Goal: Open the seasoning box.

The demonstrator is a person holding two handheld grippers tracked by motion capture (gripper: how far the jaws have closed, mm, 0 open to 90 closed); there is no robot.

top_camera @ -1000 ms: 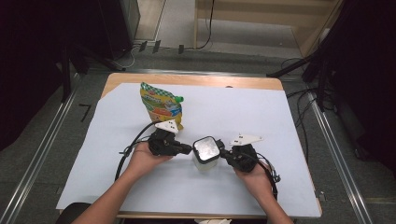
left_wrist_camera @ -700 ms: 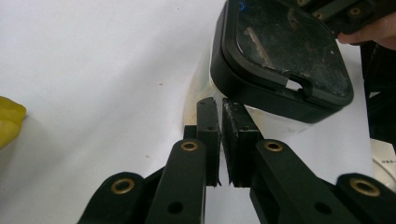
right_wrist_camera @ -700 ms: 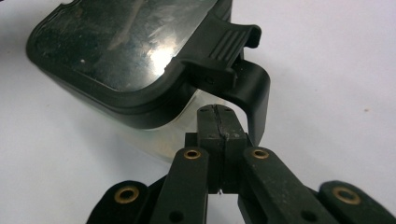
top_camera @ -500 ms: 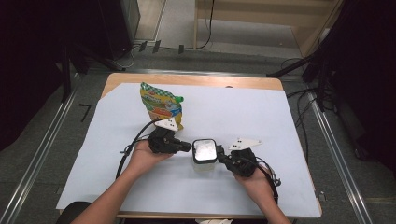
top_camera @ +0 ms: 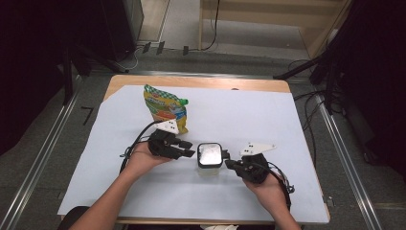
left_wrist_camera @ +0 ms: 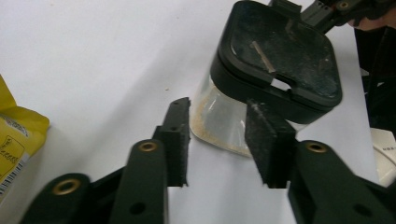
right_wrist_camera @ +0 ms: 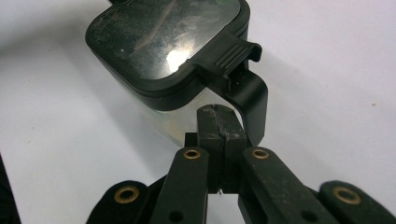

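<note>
A clear square container (top_camera: 209, 154) with a black lid stands on the white sheet between the two hands. Pale crumbs lie at the bottom of the container (left_wrist_camera: 219, 116). My left gripper (top_camera: 189, 148) is at its left side; its jaws have just been opening. In the left gripper view the left gripper (left_wrist_camera: 217, 140) is open, with the pads (left_wrist_camera: 180, 135) just short of the clear wall and not pressing on it. My right gripper (right_wrist_camera: 219, 123) is shut, pads together, with its tips right beside the lid's black handle (right_wrist_camera: 250, 88). In the high view the right gripper (top_camera: 229, 163) is at the container's right side.
A yellow and green snack bag (top_camera: 165, 108) lies behind the left hand, and its corner (left_wrist_camera: 14, 135) is close to the left jaw. The white sheet (top_camera: 268, 115) covers most of the wooden table. Cables trail from both grippers toward the near edge.
The left gripper's jaws, closed at the container's left side before, now stand apart. The right gripper and the container have shifted slightly left.
</note>
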